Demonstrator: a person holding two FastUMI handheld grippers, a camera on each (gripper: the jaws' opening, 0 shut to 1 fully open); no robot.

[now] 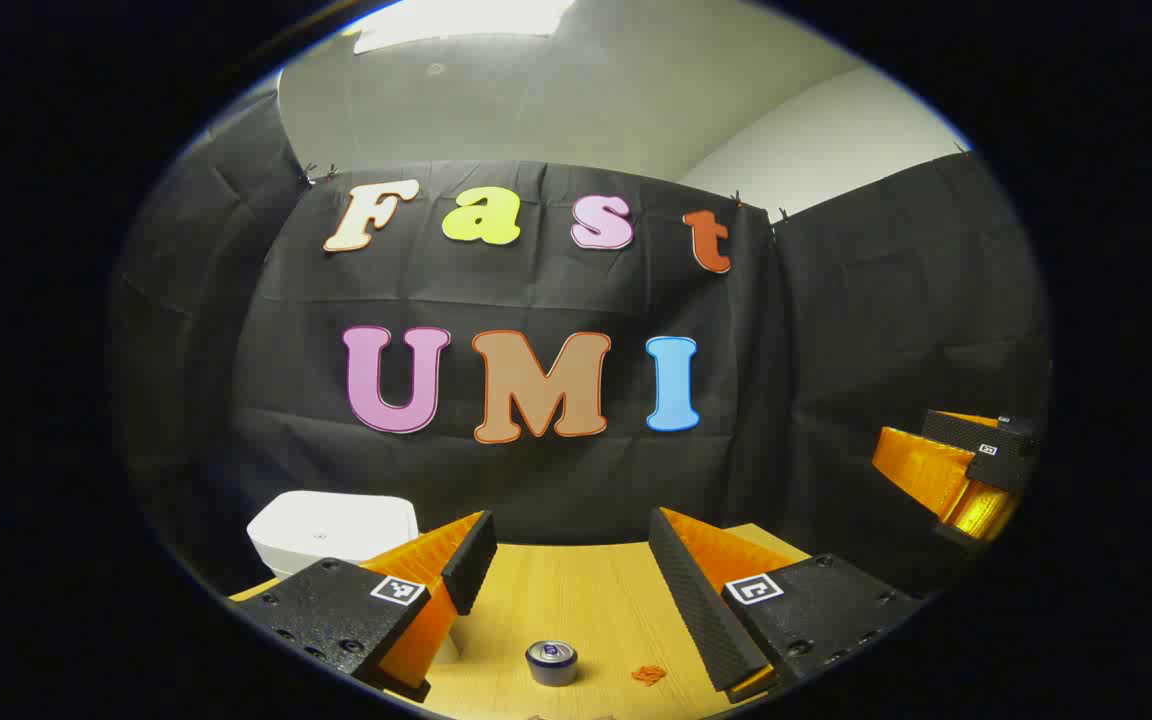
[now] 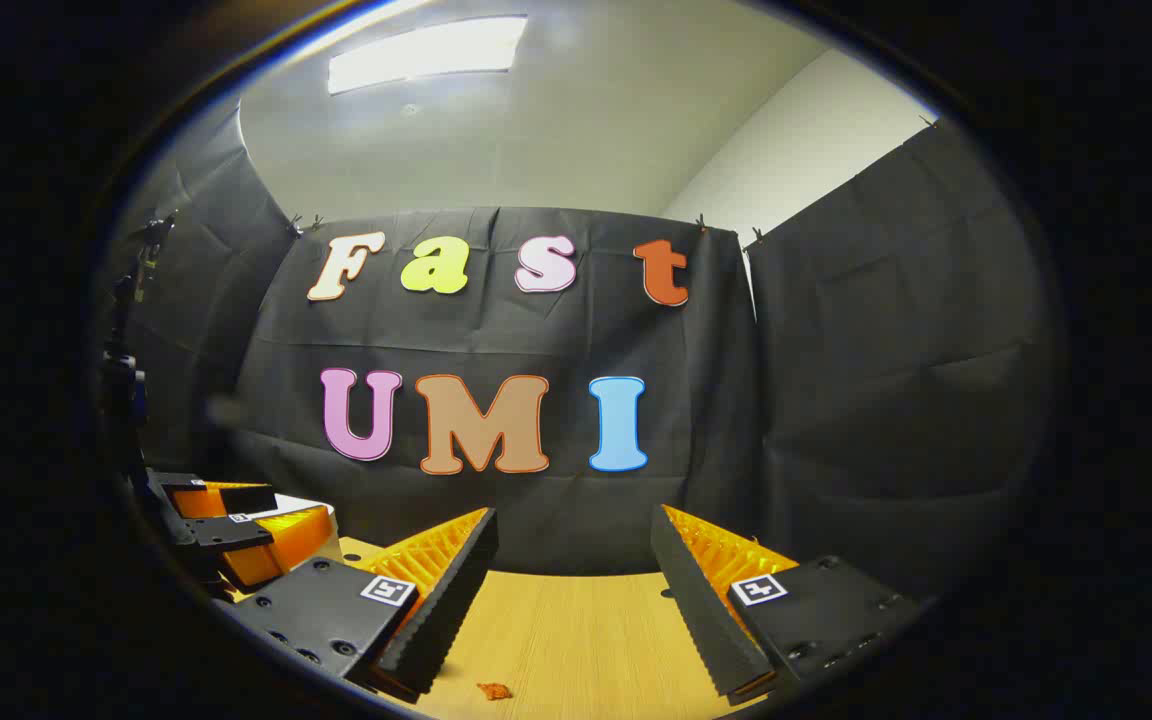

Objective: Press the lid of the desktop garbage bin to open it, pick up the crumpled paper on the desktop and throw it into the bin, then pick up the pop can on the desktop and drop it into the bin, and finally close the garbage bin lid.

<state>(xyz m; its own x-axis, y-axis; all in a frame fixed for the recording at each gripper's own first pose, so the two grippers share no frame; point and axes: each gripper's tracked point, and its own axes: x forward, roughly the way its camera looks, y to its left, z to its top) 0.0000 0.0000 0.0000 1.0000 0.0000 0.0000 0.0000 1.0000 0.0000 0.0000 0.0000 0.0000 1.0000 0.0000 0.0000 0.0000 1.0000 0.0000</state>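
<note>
- Left gripper point(image 1: 568, 555) hangs above the desk point(image 1: 596, 600) with its fingers spread wide apart, nothing between them.
- The pop can point(image 1: 551, 662) stands upright on the desk, low in the left gripper view, roughly under the gap between those fingers (you see its top rim from above).
- A small orange crumpled paper point(image 1: 648, 675) lies on the desk just right of the can, not touching it.
- The white garbage bin point(image 1: 334, 530) sits at the far left of the desk, against the black cloth wall, lid down. The left finger partly covers it.
- Right gripper point(image 2: 574, 560) is also spread wide, holding nothing, above bare wood; in the right gripper view the crumpled paper lies near its left finger.
- Each view catches the other gripper off at its edge.
</note>
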